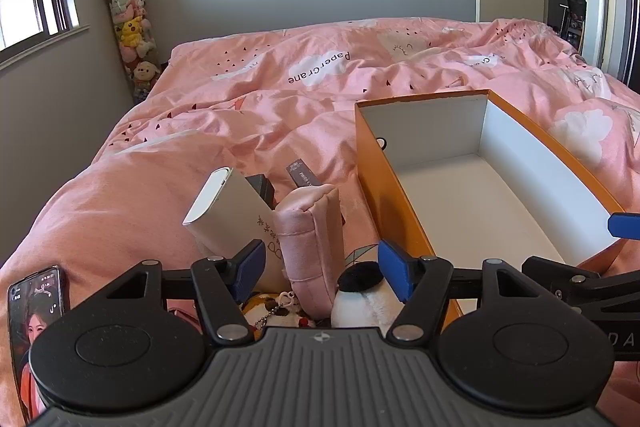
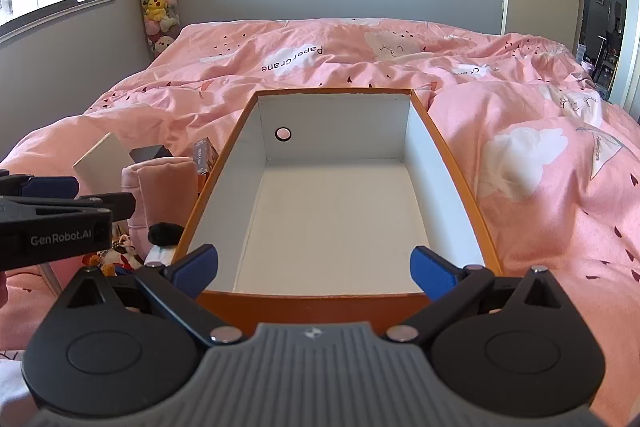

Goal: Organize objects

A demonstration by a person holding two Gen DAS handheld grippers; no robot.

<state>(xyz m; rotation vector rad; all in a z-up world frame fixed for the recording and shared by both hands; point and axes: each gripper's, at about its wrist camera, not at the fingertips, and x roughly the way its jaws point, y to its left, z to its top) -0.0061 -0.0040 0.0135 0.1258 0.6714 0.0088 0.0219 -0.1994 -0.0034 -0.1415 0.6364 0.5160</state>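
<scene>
Both tongs released, left tongs (image 1: 322,269) over pink pouch (image 1: 310,239), silver box (image 1: 228,215) and panda plush (image 1: 364,297), right tongs (image 2: 314,267) at near rim of empty orange box (image 2: 448,163) on pink bed (image 2: 520,219).

Black gripper (image 2: 314,269) — blue pads

The open orange cardboard box (image 2: 452,163) has a matt white paper-lined interior and smooth outer walls. The pink printed cotton-like duvet (image 2: 520,227) on the bed is soft, matt and creased. The silver rectangular case (image 1: 226,211) looks like smooth satin metal, beside a pink plush fabric pouch (image 1: 312,239).
</scene>
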